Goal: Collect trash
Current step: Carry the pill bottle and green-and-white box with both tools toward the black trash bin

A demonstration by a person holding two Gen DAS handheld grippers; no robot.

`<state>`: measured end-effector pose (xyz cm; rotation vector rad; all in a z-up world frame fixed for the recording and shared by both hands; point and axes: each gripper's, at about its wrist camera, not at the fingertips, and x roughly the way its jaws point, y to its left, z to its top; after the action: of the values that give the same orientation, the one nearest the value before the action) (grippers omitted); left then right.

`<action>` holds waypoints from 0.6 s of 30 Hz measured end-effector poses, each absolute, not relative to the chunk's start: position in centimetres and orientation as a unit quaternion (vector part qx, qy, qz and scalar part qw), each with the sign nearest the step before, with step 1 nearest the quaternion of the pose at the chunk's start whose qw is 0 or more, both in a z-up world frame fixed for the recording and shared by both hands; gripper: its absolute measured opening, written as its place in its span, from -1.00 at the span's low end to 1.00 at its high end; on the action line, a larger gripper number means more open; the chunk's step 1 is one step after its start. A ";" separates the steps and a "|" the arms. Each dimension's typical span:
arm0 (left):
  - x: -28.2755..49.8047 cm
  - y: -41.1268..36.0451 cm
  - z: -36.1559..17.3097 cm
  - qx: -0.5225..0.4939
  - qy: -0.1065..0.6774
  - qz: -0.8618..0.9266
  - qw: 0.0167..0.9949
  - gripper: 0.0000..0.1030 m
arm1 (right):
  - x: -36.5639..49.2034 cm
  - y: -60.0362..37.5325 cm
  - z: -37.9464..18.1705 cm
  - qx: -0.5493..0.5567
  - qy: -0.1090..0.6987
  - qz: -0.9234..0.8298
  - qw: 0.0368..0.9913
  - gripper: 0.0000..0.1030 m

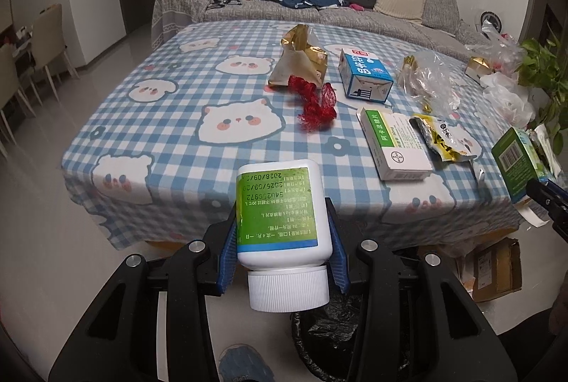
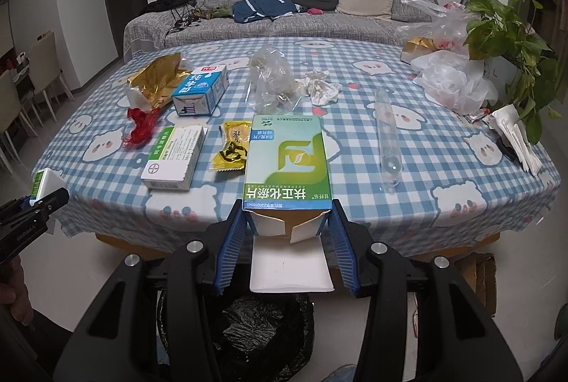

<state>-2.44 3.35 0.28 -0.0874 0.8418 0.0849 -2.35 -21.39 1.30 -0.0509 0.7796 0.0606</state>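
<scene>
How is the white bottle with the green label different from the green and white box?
The white plastic bottle with the green label is round and closed with a ribbed cap; the green and white cardboard box is flat-sided, its end flaps open. The bottle sits in the left hand-held gripper, the box in the right hand-held gripper. Both are gripped, with a black-lined bin below.

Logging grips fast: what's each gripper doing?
Left gripper: shut on white plastic pill bottle with green label.
Right gripper: shut on green-and-white cardboard medicine box.
</scene>
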 end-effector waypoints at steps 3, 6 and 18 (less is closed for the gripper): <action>-4.1 3.1 -0.1 -0.049 0.408 0.039 0.911 -0.19 | -3.4 -20.9 0.9 -0.026 0.380 0.036 0.924 -0.12; -5.6 2.9 -0.8 -0.046 0.411 0.036 0.910 -0.19 | -4.4 -20.4 0.6 -0.026 0.381 0.042 0.923 -0.12; -8.7 2.5 -4.4 -0.048 0.427 0.036 0.902 -0.19 | -7.0 -17.4 -2.0 -0.044 0.392 0.069 0.916 -0.12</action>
<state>-8.70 2.49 -4.36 -0.0985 0.8832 0.0736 -7.00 -17.40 -2.00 -0.0900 0.8061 0.1428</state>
